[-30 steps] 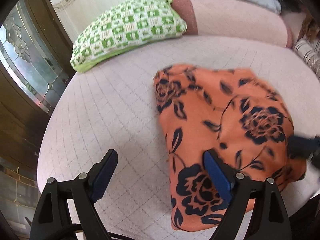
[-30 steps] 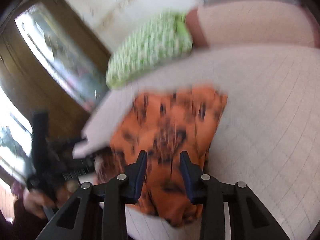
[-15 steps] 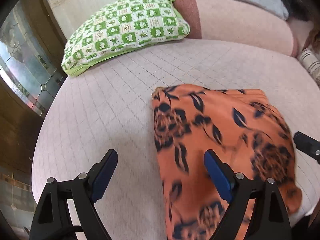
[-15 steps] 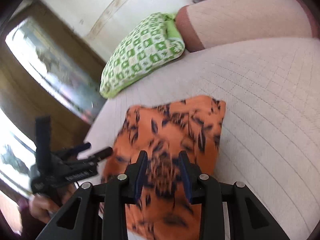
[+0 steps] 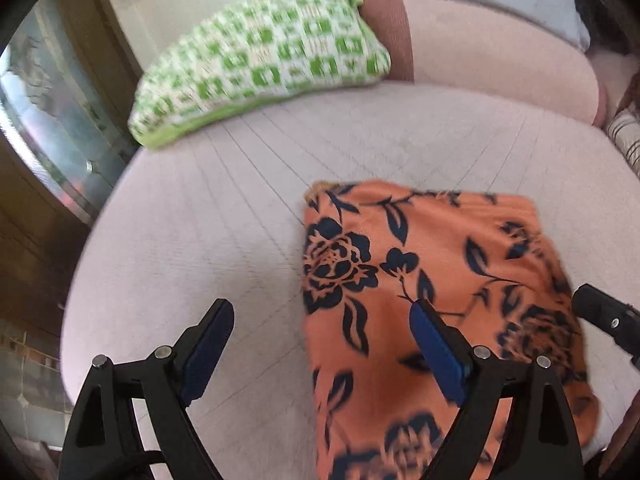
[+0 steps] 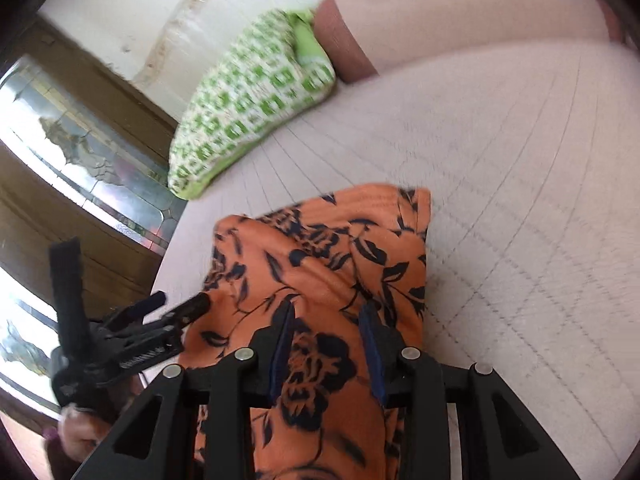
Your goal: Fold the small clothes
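Observation:
An orange garment with dark blue flowers lies on the pale quilted bed, hanging off the near edge. My left gripper is open and empty, its right finger over the cloth's left part. My right gripper is half open above the garment, with cloth lying between its fingers; no grip shows. The right gripper's tip shows at the right of the left wrist view. The left gripper shows at the left of the right wrist view.
A green and white checked pillow lies at the far side of the bed. A pink bolster lies beside it. A wooden door with glass panels stands at the left. Striped cloth is at the right edge.
The garment has been laid flatter on the bed and spread out. Both grippers have pulled back toward the near edge. The right gripper's fingers have opened somewhat.

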Demonstrator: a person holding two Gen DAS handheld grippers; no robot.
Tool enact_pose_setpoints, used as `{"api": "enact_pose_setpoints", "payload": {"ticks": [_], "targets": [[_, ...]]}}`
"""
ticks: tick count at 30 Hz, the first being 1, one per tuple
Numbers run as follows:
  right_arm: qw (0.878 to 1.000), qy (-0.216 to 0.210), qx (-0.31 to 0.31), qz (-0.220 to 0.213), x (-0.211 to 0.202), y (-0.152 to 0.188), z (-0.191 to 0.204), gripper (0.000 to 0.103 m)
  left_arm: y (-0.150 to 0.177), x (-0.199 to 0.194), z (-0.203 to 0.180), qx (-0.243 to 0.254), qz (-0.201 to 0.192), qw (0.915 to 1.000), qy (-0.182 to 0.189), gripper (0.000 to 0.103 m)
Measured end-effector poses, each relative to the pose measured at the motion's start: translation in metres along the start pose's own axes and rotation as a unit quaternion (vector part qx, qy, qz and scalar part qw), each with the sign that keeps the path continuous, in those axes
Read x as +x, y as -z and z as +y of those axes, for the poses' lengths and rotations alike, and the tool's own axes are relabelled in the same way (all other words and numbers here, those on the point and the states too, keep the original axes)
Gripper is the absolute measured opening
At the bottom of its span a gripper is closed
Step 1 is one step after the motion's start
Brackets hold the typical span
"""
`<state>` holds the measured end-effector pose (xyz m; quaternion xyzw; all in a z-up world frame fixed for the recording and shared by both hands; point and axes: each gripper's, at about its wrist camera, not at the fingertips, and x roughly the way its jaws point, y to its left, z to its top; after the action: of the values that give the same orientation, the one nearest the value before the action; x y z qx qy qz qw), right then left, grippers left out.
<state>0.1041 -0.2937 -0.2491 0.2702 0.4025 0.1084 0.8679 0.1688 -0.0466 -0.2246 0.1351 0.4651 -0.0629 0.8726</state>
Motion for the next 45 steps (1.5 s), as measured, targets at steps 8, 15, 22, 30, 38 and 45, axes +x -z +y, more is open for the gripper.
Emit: {"api": "enact_pose_setpoints", "payload": {"ticks": [8,15,22,30,38,45], "targets": [[0.99,0.047,-0.076,-0.11,-0.086,0.036,0.048,0.043,0.019,-0.107,0.007,-0.004,-0.085,0.9961,-0.021,0.091],[0.983,0.044,-0.083,-0.157,-0.143,0.069,0.069,0.067,0.032,-0.188,0.016,-0.015,-0.155,0.9874,-0.029,0.091],[0.973,0.077,-0.104,-0.191,-0.194,0.079,0.108,0.067,0.044,-0.241,0.023,-0.027,-0.199,0.9779,-0.058,0.091],[0.968,0.094,-0.103,-0.206,-0.227,0.084,0.135,0.068,0.061,-0.288,0.023,-0.015,-0.248,0.9662,-0.07,0.091],[0.96,0.1,-0.114,-0.236,-0.258,0.086,0.155,0.069,0.065,-0.318,0.024,-0.013,-0.272,0.9611,-0.045,0.091],[0.958,0.11,-0.107,-0.244,-0.269,0.084,0.165,0.069,0.066,-0.333,0.027,-0.02,-0.286,0.9572,-0.041,0.091]]}}
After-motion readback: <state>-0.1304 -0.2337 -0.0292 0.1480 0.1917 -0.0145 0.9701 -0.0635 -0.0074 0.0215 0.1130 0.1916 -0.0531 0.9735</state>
